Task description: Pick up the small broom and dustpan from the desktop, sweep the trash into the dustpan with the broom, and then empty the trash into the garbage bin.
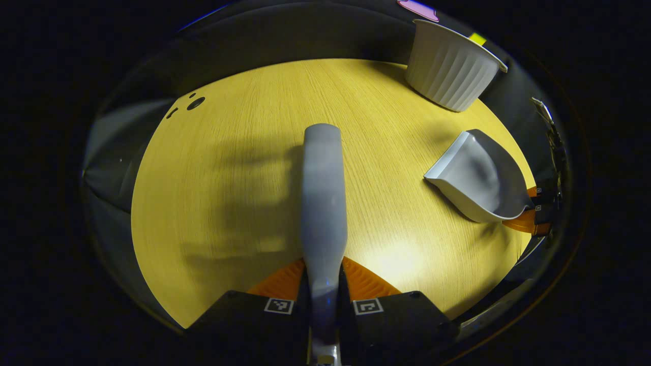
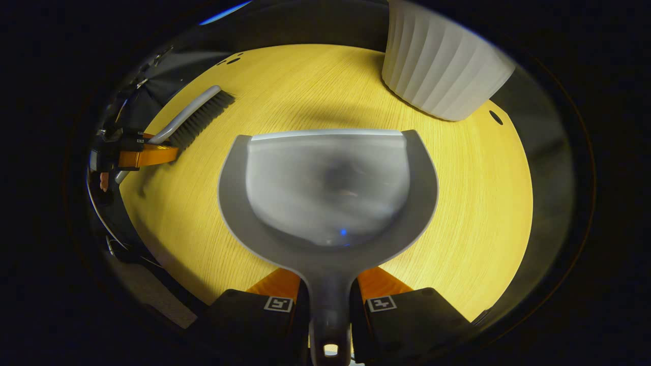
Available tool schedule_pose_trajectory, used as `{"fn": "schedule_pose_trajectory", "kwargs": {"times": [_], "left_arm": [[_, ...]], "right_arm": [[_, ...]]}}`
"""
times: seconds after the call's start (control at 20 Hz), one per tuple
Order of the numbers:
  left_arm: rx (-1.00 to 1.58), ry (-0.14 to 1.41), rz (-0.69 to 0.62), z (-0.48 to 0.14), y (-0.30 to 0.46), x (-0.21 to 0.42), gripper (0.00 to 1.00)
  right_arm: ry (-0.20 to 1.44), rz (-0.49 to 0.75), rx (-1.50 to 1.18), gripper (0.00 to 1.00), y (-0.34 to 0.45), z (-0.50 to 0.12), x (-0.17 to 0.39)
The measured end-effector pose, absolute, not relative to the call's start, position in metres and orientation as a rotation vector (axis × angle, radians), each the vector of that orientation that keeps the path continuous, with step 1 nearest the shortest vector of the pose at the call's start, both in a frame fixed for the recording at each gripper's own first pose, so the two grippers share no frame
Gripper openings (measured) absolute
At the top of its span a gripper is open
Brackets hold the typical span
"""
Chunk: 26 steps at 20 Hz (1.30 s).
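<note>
Yellow wood-grain desktop (image 1: 229, 193) spreads under both of my grippers, ringed by the booth's dark wall. In the left gripper view, my left gripper (image 1: 323, 284) has its two fingers clamped on the handle of the small broom (image 1: 322, 188), which reaches forward over the middle of the desktop. From the right gripper view I see the same broom (image 2: 196, 114) near the desktop's left edge, bristles pointing down, with a hand (image 2: 104, 180) behind that gripper.

My right gripper (image 2: 329, 300) has both fingers pressed on the handle of the dustpan (image 2: 328, 188), whose open mouth faces forward over the centre of the desktop. I cannot tell whether any trash lies in its pan. In the left gripper view the dustpan (image 1: 480, 178) sits toward the right edge.

A white ribbed garbage bin (image 1: 450, 68) stands at the far right corner of the desktop, just beyond the dustpan (image 2: 442, 66).
</note>
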State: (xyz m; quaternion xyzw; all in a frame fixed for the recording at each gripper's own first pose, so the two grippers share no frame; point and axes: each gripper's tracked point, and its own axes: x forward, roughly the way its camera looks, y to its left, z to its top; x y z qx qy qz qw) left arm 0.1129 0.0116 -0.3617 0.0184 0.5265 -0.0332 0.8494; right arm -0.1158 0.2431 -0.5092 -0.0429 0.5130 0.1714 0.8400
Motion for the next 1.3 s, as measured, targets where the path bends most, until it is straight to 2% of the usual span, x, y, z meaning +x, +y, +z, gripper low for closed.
{"fn": "schedule_pose_trajectory", "kwargs": {"times": [0.05, 0.1, 0.15, 0.2, 0.25, 0.3, 0.35, 0.4, 0.45, 0.5, 0.55, 0.65, 0.7, 0.75, 0.8, 0.95, 1.15, 1.3], "left_arm": [[0.047, 1.112, -0.063, -0.362, 0.013, 0.112, 0.29], [0.050, 1.118, -0.059, -0.361, 0.012, 0.110, 0.26], [0.053, 1.122, -0.055, -0.360, 0.013, 0.108, 0.30], [0.056, 1.130, -0.057, -0.360, 0.013, 0.106, 0.27], [0.061, 1.133, -0.060, -0.359, 0.015, 0.104, 0.32], [0.065, 1.134, -0.063, -0.359, 0.015, 0.102, 0.44], [0.064, 1.132, -0.069, -0.357, 0.014, 0.102, 0.52], [0.061, 1.127, -0.079, -0.356, 0.012, 0.102, 0.58], [0.064, 1.121, -0.083, -0.353, 0.012, 0.101, 0.64], [0.069, 1.113, -0.086, -0.350, 0.012, 0.100, 0.66], [0.076, 1.099, -0.091, -0.346, 0.013, 0.099, 0.77], [0.092, 1.060, -0.098, -0.332, 0.013, 0.099, 0.87], [0.097, 1.040, -0.104, -0.325, 0.013, 0.098, 0.88], [0.093, 1.022, -0.119, -0.317, 0.011, 0.096, 0.89], [0.087, 1.001, -0.133, -0.308, 0.007, 0.094, 0.89], [0.100, 0.928, -0.158, -0.279, 0.007, 0.093, 0.89], [0.130, 0.833, -0.180, -0.250, 0.008, 0.097, 0.89], [0.146, 0.704, -0.180, -0.226, 0.012, 0.110, 0.88]], "right_arm": [[1.085, 0.364, -0.087, 0.32, 0.244, -0.509, -0.116], [1.082, 0.364, -0.083, 0.46, 0.245, -0.509, -0.116], [1.082, 0.363, -0.080, 0.42, 0.244, -0.508, -0.116], [1.085, 0.365, -0.076, 0.35, 0.245, -0.508, -0.117], [1.085, 0.365, -0.072, 0.42, 0.245, -0.507, -0.117], [1.082, 0.361, -0.068, 0.44, 0.245, -0.505, -0.118], [1.079, 0.359, -0.062, 0.46, 0.244, -0.503, -0.118], [1.078, 0.357, -0.050, 0.39, 0.244, -0.498, -0.121], [1.083, 0.360, -0.033, 0.41, 0.246, -0.494, -0.125], [1.083, 0.361, -0.015, 0.58, 0.246, -0.489, -0.128], [1.073, 0.356, -0.004, 0.57, 0.244, -0.482, -0.129], [1.037, 0.340, -0.002, 0.63, 0.239, -0.467, -0.132], [1.017, 0.335, 0.001, 0.65, 0.237, -0.458, -0.136], [0.994, 0.320, 0.001, 0.78, 0.234, -0.449, -0.138], [0.970, 0.309, 0.005, 0.83, 0.232, -0.439, -0.141], [0.906, 0.274, 0.037, 0.89, 0.231, -0.414, -0.147], [0.811, 0.209, 0.102, 0.93, 0.236, -0.382, -0.150], [0.695, 0.150, 0.141, 0.98, 0.237, -0.358, -0.143]]}}
